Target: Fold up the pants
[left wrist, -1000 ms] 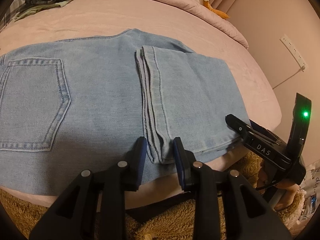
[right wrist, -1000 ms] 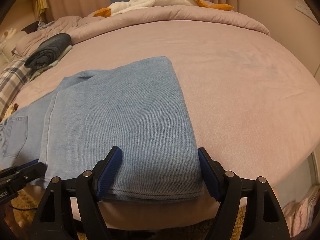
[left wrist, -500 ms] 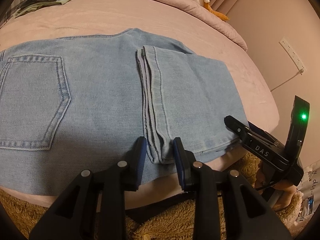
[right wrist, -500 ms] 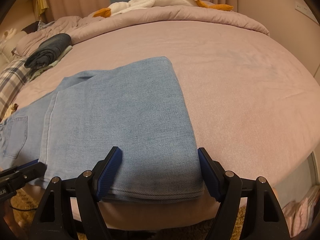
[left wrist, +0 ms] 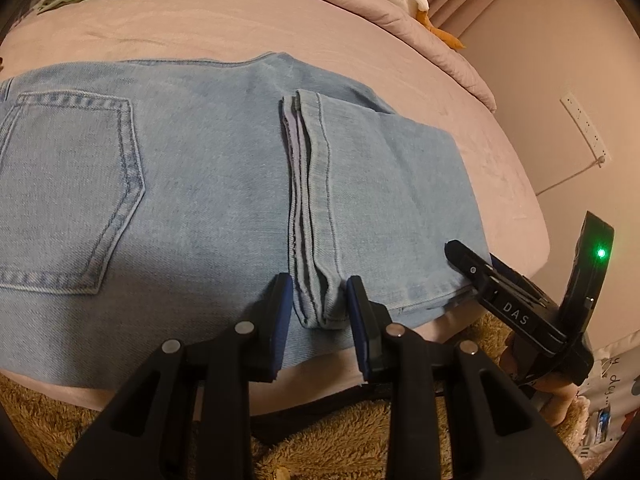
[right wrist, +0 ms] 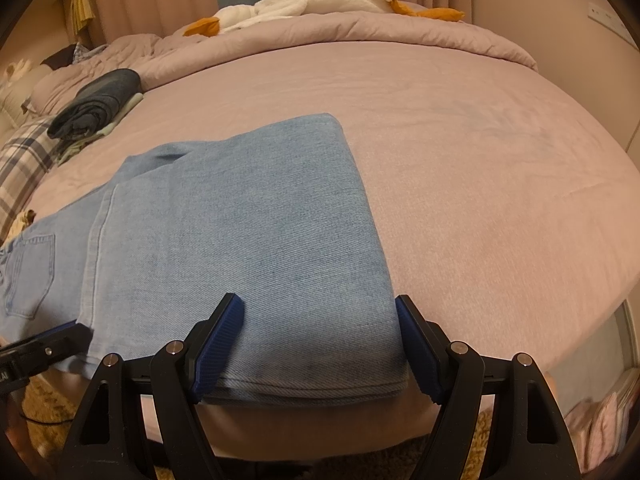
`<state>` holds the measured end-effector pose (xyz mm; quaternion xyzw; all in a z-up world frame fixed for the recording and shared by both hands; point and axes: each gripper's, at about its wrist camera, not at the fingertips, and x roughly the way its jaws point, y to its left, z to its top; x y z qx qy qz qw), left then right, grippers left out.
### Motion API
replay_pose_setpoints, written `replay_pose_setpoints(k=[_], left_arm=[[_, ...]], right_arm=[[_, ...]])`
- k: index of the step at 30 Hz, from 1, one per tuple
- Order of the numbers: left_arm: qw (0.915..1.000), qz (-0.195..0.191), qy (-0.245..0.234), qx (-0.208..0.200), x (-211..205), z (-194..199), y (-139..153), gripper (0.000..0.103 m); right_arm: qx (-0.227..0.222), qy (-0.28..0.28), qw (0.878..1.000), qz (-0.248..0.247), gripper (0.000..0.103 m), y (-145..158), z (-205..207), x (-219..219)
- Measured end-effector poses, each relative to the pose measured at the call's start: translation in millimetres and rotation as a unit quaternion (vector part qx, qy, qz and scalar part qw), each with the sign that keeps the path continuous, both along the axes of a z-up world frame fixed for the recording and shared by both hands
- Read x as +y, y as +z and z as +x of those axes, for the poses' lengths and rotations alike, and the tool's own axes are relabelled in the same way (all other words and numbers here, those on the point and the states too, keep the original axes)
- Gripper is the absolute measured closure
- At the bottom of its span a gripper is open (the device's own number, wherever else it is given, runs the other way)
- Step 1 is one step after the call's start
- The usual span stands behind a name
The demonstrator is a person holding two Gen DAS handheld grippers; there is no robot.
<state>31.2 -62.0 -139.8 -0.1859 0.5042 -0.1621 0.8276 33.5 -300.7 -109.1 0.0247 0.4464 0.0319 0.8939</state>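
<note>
Light blue pants [left wrist: 208, 184] lying flat on the pink bed [right wrist: 460, 168], legs folded back over the seat, hems [left wrist: 308, 208] just right of the back pocket [left wrist: 68, 192]. Left tool [left wrist: 316, 312] at the near edge, narrowly open, 2 blue pads on either side of the hem end, grip on the cloth not possible to tell. Right tool [right wrist: 320, 344] wide open around the near corner of the fold, holding nothing. Dark folded clothes [right wrist: 96, 102] far at the back, plush goose [right wrist: 304, 0] on the duvet.
</note>
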Motion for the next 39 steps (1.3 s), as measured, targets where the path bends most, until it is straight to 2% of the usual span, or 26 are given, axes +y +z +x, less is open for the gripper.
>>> replay_pose_setpoints(k=[12,15,18,20,23,25,30,35,39], left_arm=[[0.9997,-0.013,0.014,0.015,6,-2,8,0.075],[0.9997,-0.005,0.025,0.001,11,-10,17,0.068],[0.9984,0.022,0.043,-0.029,20,-20,33,0.055],[0.9969,0.026,0.057,-0.047,28,-26,43,0.041],[0.9932,0.034,0.085,-0.072,45,-33,59,0.023],[0.9894,0.042,0.109,-0.086,59,-40,67,0.018],[0.9818,0.043,0.158,-0.095,91,-45,76,0.013],[0.9738,0.057,0.200,-0.093,117,-39,82,0.012],[0.9595,0.068,0.255,-0.098,148,-46,86,0.011]], right_arm=[[0.012,-0.002,1.000,0.004,0.026,2,3,-1],[0.006,-0.003,1.000,0.005,0.026,2,2,-2],[0.003,0.002,1.000,0.001,0.026,3,-1,-1],[0.004,0.000,1.000,0.008,0.026,5,0,-3],[0.004,-0.002,1.000,0.010,0.026,11,0,-2],[-0.010,0.000,1.000,0.000,0.026,20,-2,1],[-0.062,0.011,0.998,0.007,0.026,55,-8,7],[-0.072,0.049,0.996,0.032,0.026,77,4,24],[-0.085,0.083,0.992,0.037,0.026,91,12,51]])
